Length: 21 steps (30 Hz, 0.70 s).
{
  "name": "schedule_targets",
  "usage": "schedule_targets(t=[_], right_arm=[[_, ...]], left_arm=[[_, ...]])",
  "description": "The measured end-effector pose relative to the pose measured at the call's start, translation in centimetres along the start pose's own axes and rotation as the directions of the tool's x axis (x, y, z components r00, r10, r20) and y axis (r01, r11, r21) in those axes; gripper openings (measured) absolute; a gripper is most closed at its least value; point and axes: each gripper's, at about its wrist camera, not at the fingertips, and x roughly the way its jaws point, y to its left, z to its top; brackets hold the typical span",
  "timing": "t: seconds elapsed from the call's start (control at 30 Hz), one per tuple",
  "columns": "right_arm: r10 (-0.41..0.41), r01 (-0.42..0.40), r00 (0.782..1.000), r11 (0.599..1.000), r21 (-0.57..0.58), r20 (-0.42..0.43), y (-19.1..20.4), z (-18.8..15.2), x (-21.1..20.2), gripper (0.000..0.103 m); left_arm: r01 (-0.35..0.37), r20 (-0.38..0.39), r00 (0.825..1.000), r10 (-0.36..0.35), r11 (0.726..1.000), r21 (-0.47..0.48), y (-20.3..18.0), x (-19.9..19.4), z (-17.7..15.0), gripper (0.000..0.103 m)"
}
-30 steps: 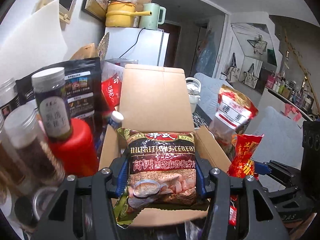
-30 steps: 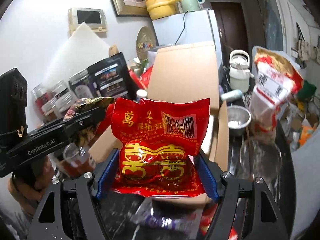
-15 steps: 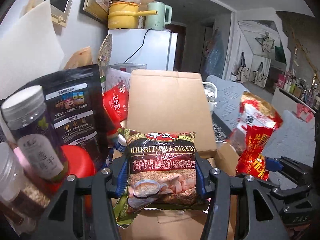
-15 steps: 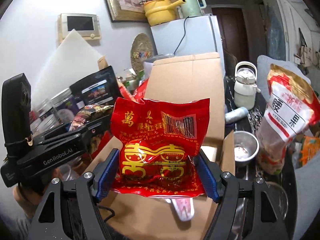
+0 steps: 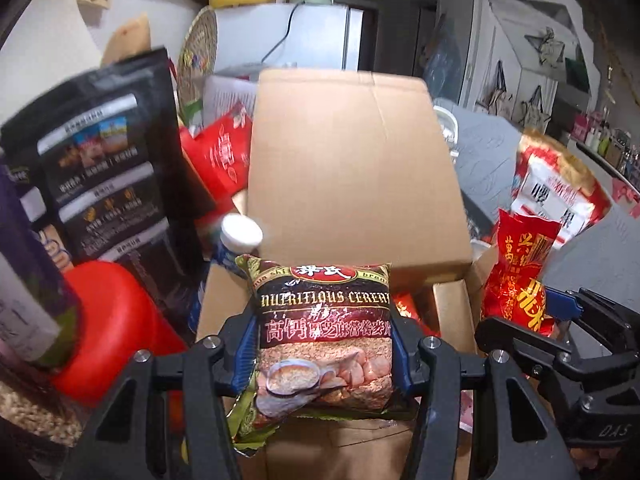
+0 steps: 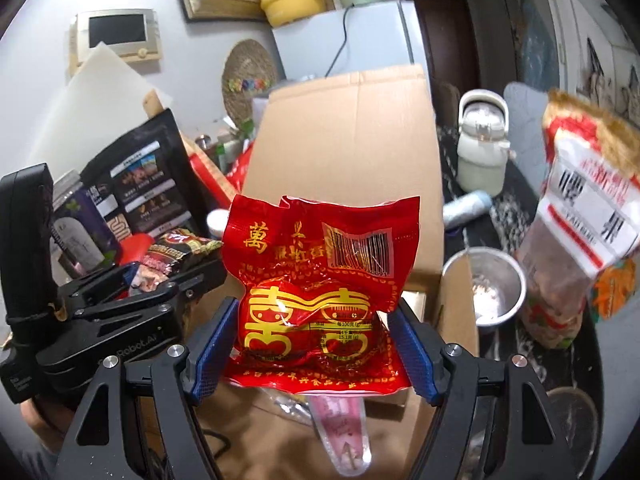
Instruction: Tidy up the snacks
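With both packets hanging over the open cardboard box (image 5: 352,184), I read this as the drop-in step, and I work across from the left. Far left stand a black pouch (image 5: 108,184) and a red-lidded jar (image 5: 116,320), close enough that I'd keep my left gripper (image 5: 324,344) clear of them. Its blue pads are clamped on the sides of the cereal packet (image 5: 324,336), which sits upright above the box's near left corner. Beside it, my right gripper (image 6: 316,344) pinches the red snack bag (image 6: 320,280) at its lower edges, above the box floor where a pink packet (image 6: 344,424) already lies. I'd lower each packet well inside the walls before letting go, one at a time, laying them flat and side by side so neither catches the raised flap (image 6: 348,152) or lands on the steel bowl (image 6: 488,288) just right of the box.
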Motion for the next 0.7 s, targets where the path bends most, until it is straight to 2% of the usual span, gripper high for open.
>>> schedule_targets(t=[0.2, 0.5, 0.7], right_arm=[[-0.019, 0.021, 0.999, 0.999, 0.034, -0.043, -0.8, -0.2, 1.3, 0.076], [-0.119, 0.121, 0.987, 0.993, 0.011, -0.109, -0.2, -0.3, 2.9, 0.077], [-0.188, 0.187, 0.972, 0.982, -0.017, -0.14, -0.2, -0.4, 3.5, 0.077]], left_arm=[[-0.024, -0.072, 0.997, 0.022, 0.999, -0.026, 0.5, 2.0, -0.3, 0.053], [-0.044, -0.158, 0.986, 0.042, 0.999, -0.005, 0.1, 3.9, -0.9, 0.053], [-0.086, -0.211, 0.974, 0.089, 0.996, 0.021, -0.3, 5.3, -1.0, 0.053]])
